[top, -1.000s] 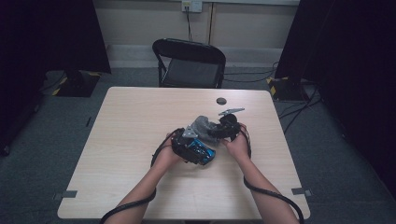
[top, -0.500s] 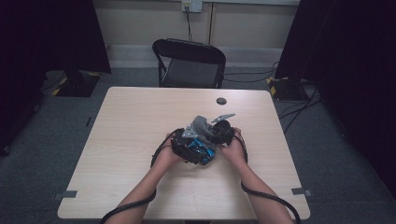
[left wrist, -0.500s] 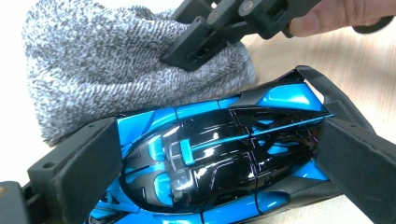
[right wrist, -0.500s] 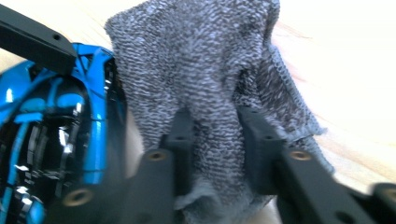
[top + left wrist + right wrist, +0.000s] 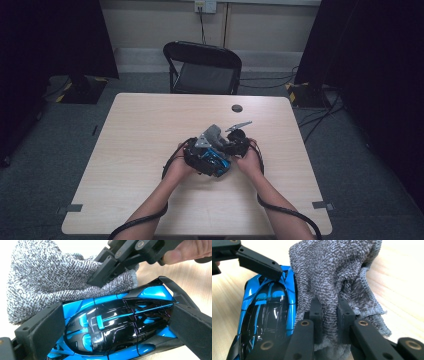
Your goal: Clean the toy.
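A blue and black toy car lies between my left gripper's two jaws, which press on its nose and tail. A grey knitted cloth is bunched against the car's side. My right gripper has just been closing and is shut on a fold of that cloth. In the high view both grippers meet at the table's middle: the left gripper holds the car, and the right gripper is at the cloth.
A small black round disc lies on the wooden table toward the far edge. A black folding chair stands behind the table. Cables trail from both grippers past the forearms to the near edge.
The right gripper has edged left, in toward the cloth, and its jaws have closed on it. The left gripper and the car have stayed put.
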Demonstrator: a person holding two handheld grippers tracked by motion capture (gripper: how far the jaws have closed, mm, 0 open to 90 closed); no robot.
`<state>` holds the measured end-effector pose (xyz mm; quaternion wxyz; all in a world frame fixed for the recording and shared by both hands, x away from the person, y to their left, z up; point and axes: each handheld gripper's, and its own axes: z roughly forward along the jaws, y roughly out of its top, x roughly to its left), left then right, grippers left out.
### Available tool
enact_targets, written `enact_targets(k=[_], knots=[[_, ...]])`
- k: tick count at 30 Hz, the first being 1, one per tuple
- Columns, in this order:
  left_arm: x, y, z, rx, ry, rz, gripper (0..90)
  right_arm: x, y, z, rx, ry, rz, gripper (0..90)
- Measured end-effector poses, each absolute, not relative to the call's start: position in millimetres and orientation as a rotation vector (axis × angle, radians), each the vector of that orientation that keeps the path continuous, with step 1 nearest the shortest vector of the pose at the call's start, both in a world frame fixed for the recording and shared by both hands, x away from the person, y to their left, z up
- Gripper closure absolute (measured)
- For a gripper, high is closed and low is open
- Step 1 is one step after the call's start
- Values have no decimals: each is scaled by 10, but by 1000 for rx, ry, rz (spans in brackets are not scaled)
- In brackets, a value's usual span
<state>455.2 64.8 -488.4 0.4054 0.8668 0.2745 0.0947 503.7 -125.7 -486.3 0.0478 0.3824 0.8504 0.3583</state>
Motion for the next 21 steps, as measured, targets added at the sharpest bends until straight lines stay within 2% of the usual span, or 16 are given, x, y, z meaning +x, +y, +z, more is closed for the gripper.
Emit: enact_targets(k=[21], knots=[[4562,648,-4883,2191,687,234,5,4953,-1511,-4847,1092,2680,1134,782]])
